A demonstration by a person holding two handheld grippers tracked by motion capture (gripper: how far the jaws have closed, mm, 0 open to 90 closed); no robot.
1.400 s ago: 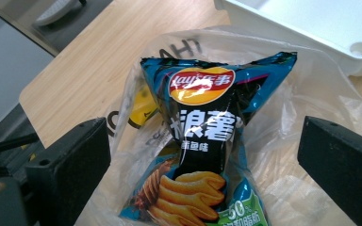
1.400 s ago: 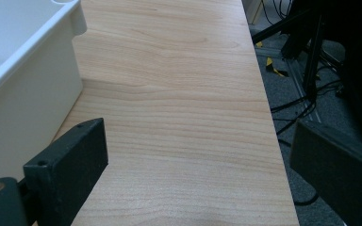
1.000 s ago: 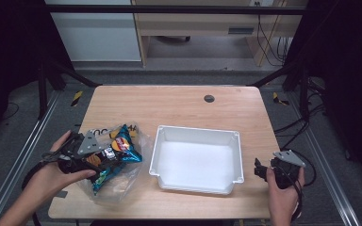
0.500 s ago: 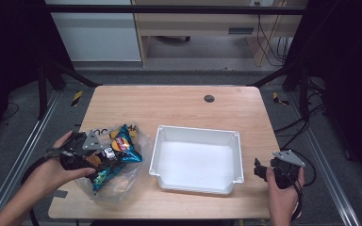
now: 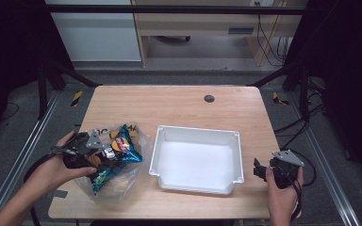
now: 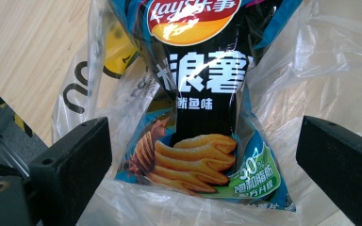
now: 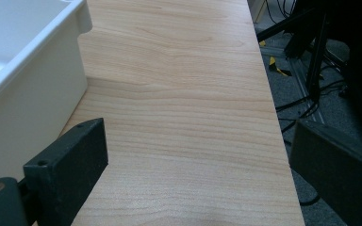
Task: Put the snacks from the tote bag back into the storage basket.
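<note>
Light wood table (image 5: 169, 106), dark frame around it, grey floor beyond. Left gripper (image 6: 202, 155) is wide open, jaws either side of a black-and-blue chip bag (image 6: 200, 117) without touching it; nothing gripped. Chip bag sits directly ahead of the jaws, inside a clear plastic bag (image 5: 122, 181) at the table's front left. White bin (image 5: 195, 160) is right of that gripper, mid-table. Right gripper (image 7: 195, 165) is also wide open and holds nothing, bare wood between its jaws, bin wall just beside its left jaw.
</note>
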